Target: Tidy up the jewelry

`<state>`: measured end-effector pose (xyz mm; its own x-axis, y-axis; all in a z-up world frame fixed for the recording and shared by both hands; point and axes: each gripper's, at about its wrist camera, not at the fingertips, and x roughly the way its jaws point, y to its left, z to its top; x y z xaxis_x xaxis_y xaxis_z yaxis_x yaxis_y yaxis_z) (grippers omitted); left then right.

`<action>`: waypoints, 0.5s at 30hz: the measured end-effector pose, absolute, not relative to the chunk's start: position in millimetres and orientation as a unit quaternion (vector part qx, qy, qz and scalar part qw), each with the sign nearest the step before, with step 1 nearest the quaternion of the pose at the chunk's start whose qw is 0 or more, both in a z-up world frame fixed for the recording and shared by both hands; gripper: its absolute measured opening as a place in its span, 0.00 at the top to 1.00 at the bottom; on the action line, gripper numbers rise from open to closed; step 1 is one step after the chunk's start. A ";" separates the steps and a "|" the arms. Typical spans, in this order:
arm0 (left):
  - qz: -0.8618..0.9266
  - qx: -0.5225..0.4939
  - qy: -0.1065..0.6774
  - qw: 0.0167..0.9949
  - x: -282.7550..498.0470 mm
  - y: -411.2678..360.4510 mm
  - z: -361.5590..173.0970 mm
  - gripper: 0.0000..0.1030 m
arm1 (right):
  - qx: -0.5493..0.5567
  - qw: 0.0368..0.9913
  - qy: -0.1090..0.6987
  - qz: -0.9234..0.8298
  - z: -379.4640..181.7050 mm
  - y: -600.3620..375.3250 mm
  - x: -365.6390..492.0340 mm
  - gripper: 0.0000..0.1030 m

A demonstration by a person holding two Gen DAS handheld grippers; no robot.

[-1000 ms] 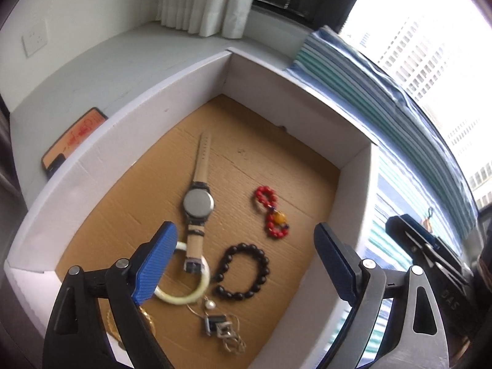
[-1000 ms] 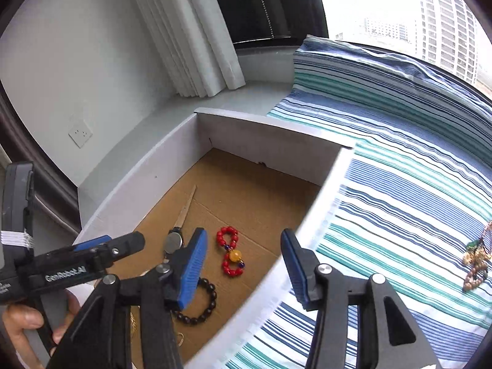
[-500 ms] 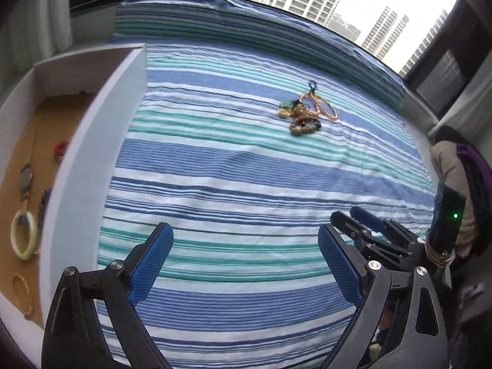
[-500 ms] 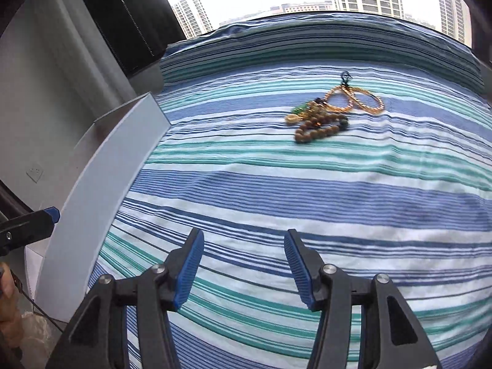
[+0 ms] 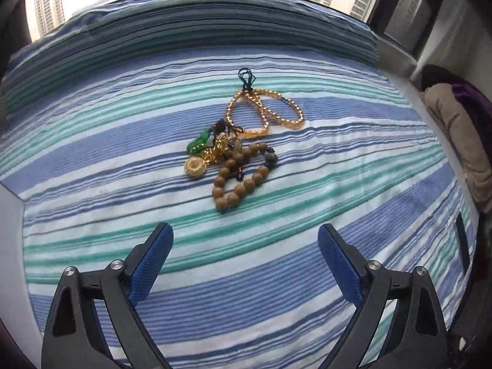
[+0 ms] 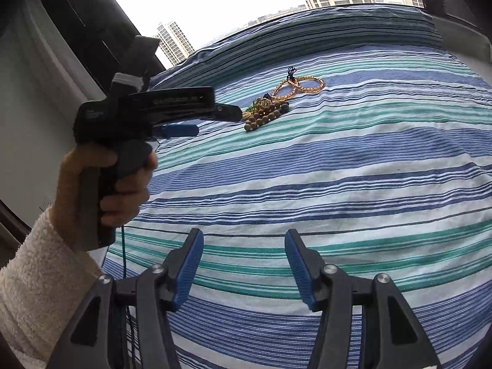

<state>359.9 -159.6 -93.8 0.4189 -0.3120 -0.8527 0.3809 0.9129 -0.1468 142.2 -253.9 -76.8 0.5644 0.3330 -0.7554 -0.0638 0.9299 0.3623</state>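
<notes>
Right wrist view alone shows the person's left hand (image 6: 104, 184) gripping the left gripper (image 5: 244, 240), whose wide-apart, empty jaws point at the jewelry pile (image 5: 236, 160) ahead. Right gripper (image 6: 243, 246) is also spread and empty, well short of the pile. Bare striped bedspread (image 5: 276, 276) lies between jaws and pile.

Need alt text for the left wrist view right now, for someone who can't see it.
Tangled jewelry pile on a blue, teal and white striped bedspread: brown wooden bead bracelet, amber bead strand, gold round pendant, green charm. The open left gripper hovers short of it, empty.
</notes>
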 end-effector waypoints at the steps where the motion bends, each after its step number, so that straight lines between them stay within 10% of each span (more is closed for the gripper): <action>1: -0.205 0.042 0.499 0.841 369.8 -164.9 -99.8 0.08 | 0.154 0.871 0.452 0.116 -77.6 -256.1 139.8 0.46; 5: -0.201 0.074 0.486 0.847 394.5 -181.8 -122.2 0.09 | 0.164 0.867 0.454 0.122 -81.7 -262.0 132.2 0.45; 10: -0.206 0.095 0.465 0.856 394.7 -187.3 -136.5 0.44 | 0.168 0.860 0.466 0.120 -94.8 -273.2 124.6 0.45; 12: -0.217 0.097 0.466 0.852 387.2 -184.9 -134.8 0.77 | 0.177 0.856 0.471 0.116 -100.0 -277.9 125.2 0.45; 15: -0.223 0.088 0.478 0.845 370.4 -176.3 -133.9 0.78 | 0.185 0.853 0.475 0.110 -105.2 -283.8 131.9 0.45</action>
